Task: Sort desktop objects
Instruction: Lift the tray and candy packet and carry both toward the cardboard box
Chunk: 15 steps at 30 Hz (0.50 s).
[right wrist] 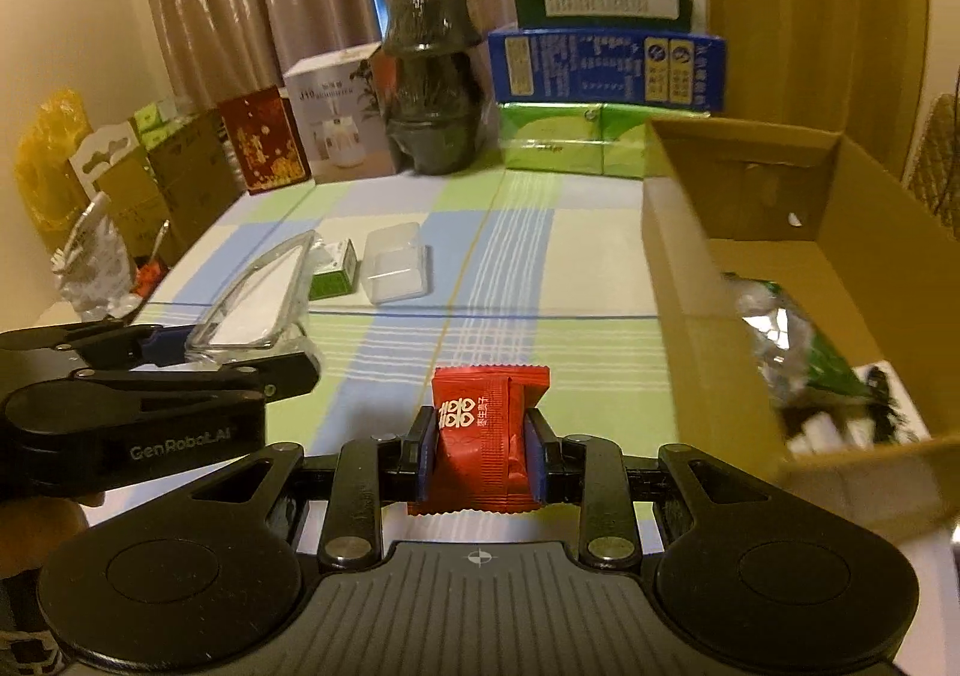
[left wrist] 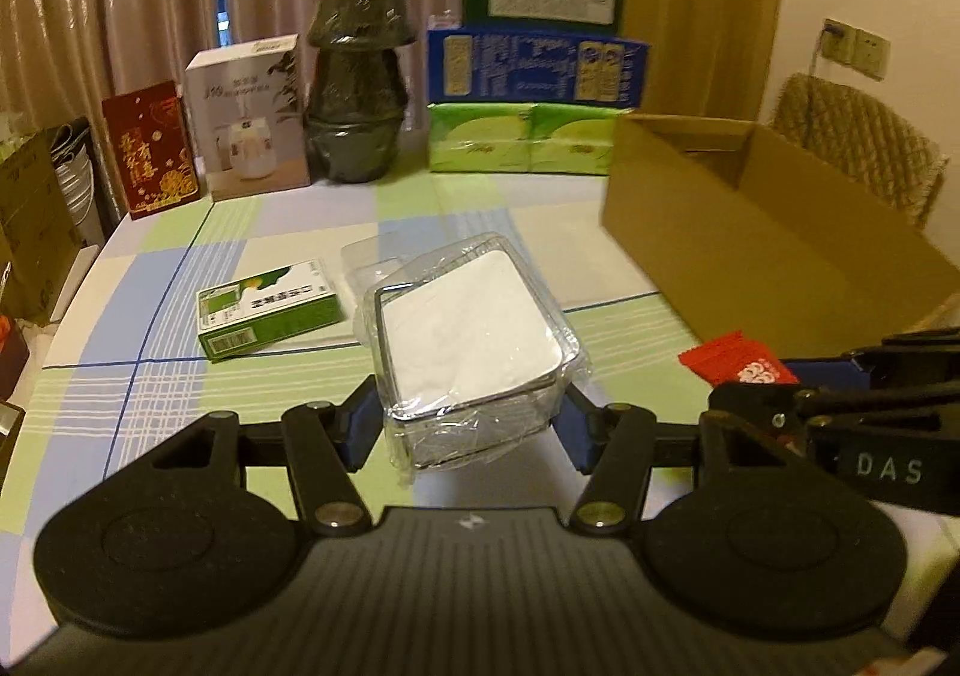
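Note:
My left gripper [left wrist: 471, 424] is shut on a clear plastic box with a white insert [left wrist: 474, 340], held above the checked tablecloth; the box also shows in the right wrist view [right wrist: 252, 304]. My right gripper [right wrist: 480, 448] is shut on a red snack packet [right wrist: 483, 436], held just above the table; the packet also shows at the right of the left wrist view [left wrist: 738, 367]. A small green and white carton [left wrist: 267, 310] and a clear plastic lid [right wrist: 397, 263] lie on the table ahead. An open cardboard box [right wrist: 678, 268] stands at the right, holding a foil bag [right wrist: 792, 340].
Along the far edge stand a red box [left wrist: 153, 147], a white appliance box [left wrist: 249, 117], a dark wrapped lamp-shaped thing [left wrist: 357, 81], green tissue packs [left wrist: 522, 138] and stacked blue and green cartons [left wrist: 537, 66]. Cardboard boxes and bags stand off the table's left side.

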Motion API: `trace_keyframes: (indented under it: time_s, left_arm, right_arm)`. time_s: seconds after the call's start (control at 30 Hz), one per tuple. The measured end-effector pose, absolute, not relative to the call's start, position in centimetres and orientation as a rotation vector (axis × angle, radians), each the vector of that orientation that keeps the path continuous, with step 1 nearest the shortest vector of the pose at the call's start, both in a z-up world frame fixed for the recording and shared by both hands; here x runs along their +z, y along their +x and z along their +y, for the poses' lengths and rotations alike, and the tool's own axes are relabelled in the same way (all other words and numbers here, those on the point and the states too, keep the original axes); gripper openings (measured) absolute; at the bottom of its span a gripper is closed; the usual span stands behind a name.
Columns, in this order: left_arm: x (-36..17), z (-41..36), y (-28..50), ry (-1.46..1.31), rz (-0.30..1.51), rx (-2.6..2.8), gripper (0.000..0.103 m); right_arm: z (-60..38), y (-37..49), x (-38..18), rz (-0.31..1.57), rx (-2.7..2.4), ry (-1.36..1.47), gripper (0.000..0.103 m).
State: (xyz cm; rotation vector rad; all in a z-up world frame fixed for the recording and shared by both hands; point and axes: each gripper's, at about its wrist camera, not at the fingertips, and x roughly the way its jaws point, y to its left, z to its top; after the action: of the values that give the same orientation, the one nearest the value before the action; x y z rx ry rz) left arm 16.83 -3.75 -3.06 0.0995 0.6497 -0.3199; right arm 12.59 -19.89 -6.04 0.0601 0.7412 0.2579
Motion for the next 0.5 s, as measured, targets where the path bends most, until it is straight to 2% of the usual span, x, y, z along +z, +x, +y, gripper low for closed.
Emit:
trace_keyframes:
  time_s: [0.5]
  left_arm:
    - [0.2, -9.3, 6.8, 0.082, 0.701, -0.377, 0.054]
  right_arm:
    - [-27.3, 3.9, -0.9, 0.671, 0.163, 0.066, 0.027]
